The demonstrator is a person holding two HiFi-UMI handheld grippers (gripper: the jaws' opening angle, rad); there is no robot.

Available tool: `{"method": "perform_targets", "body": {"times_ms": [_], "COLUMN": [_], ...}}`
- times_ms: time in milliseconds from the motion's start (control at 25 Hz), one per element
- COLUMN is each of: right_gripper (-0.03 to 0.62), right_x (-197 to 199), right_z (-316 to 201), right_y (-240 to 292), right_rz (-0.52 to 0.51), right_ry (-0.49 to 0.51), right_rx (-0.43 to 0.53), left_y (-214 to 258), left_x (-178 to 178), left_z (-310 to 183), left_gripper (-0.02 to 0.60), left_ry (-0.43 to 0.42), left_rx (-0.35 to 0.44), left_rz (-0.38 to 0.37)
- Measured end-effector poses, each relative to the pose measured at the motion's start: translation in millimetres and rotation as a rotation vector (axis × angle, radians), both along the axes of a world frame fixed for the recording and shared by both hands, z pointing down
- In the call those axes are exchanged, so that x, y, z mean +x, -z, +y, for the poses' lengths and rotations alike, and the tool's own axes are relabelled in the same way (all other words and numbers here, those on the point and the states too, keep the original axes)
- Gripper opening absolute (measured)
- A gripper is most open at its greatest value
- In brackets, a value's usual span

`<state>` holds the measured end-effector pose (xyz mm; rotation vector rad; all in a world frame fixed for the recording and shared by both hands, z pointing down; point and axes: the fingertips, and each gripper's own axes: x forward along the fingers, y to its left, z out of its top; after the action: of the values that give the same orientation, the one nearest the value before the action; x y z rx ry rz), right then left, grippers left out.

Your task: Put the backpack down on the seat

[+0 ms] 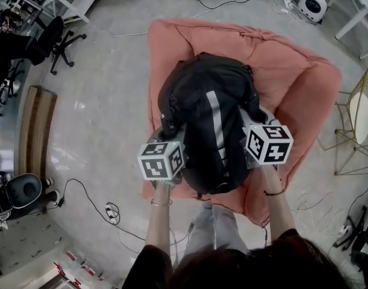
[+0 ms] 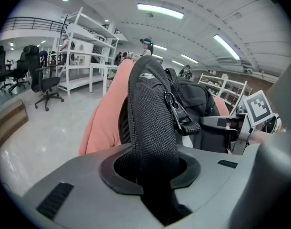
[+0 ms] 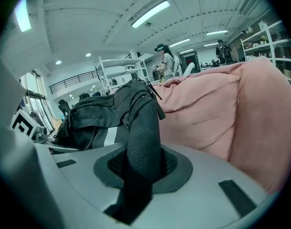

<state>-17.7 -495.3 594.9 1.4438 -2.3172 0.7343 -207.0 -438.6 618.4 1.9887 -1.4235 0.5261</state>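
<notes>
A black backpack (image 1: 211,119) with a grey stripe hangs between my two grippers, over a pink beanbag seat (image 1: 286,65); whether its bottom touches the cushion I cannot tell. My left gripper (image 1: 169,131) is at the pack's left side. In the left gripper view that gripper (image 2: 152,171) is shut on a black mesh shoulder strap (image 2: 152,118) that runs up out of its jaws. On the pack's right side is my right gripper (image 1: 253,118). The right gripper view shows it (image 3: 140,168) shut on the other mesh strap (image 3: 144,128), with the pink seat (image 3: 221,109) just beyond.
A black office chair (image 1: 57,38) and a wooden bench (image 1: 36,122) stand left of the seat. A gold wire-framed chair (image 1: 358,113) is at the right. Cables (image 1: 111,211) lie on the floor near my feet. White shelving (image 2: 83,46) stands farther off.
</notes>
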Motion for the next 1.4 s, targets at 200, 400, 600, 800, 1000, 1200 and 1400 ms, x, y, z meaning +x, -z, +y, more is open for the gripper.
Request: {"method": "perform_targets", "body": {"times_ms": [200,400,600,800,1000,1200,1400], "right_gripper": [0.077,0.081,0.104,0.121,0.146,0.202,0.241], "right_x": [-2,-1,-2,-3,-1,1,5], "right_z": [-13,-25,-34,-35,-36,-37,-36], "right_y": [-6,-14,-21,-24,-25,-25,-18], "right_rz": [0.011,0.022,0.031,0.017,0.003,-0.028,-0.033], "right_ry": [0.001,-0.002,-0.024,-0.029,-0.047,-0.072,-0.110], "right_rx": [-0.012,-0.025,-0.039,-0.046,-0.055,-0.063,-0.018], "left_y": [-5,-11,-18,-23,-26,-27,-24], "left_x": [-4,-6,-12,-16,-20,-25,-29], "left_z": [-10,-21,-27,-28,-29,-29,-22], "left_gripper": [0.109,0.126,0.146,0.172,0.215,0.299,0.336], "left_ry": [0.008,0.027,0.051,0.078,0.115,0.143,0.159], "left_rx": [-0.016,-0.030,-0.048,-0.060,-0.069,-0.062,-0.052], "left_rz": [0.004,0.004,-0.009,-0.014,-0.022,-0.044,-0.077]}}
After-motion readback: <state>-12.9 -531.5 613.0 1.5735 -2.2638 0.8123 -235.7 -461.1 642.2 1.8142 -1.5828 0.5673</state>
